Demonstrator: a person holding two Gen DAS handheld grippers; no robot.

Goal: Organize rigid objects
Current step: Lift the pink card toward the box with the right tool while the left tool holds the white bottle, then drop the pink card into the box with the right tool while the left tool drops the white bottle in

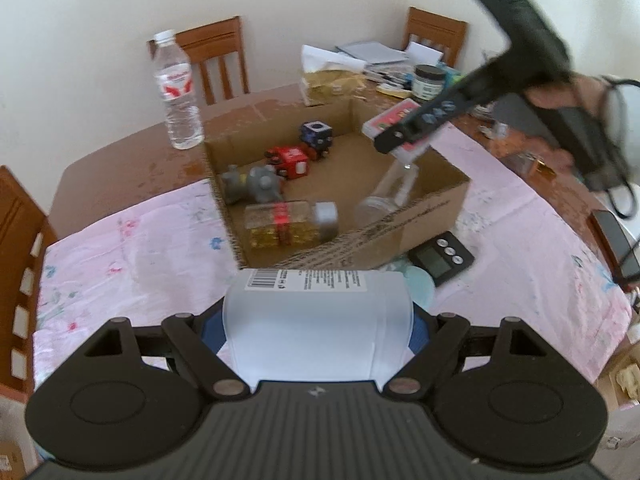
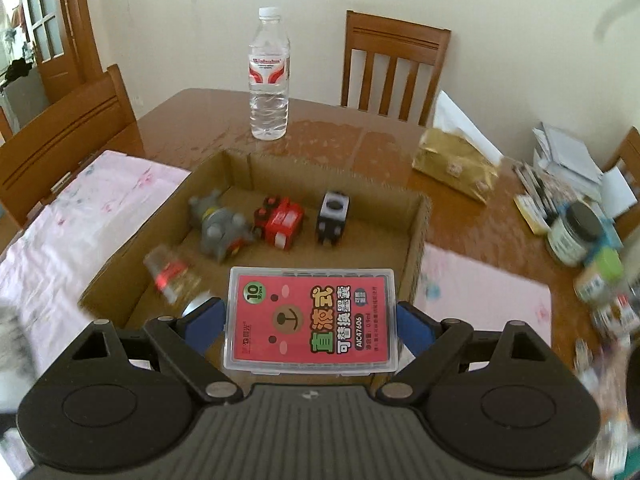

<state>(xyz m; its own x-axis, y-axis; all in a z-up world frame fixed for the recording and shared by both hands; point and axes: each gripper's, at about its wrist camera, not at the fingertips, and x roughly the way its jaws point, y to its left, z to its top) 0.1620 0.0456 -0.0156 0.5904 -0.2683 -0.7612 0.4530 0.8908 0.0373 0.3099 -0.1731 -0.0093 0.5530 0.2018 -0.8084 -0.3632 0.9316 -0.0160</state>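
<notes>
Cardboard box (image 2: pixel 416 240) on tabletop (image 2: pixel 360 136): holds three toys and one lying jar. Pending: frosted white bottle (image 1: pixel 316 320), pinched in left gripper (image 1: pixel 320 332) short of box; red-labelled clear case (image 2: pixel 312 320), clamped in right gripper (image 2: pixel 310 326) over box. Both angled downward.

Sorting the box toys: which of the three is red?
The middle toy, blocky and red, sits between the grey one and the black-and-white cube.
</notes>
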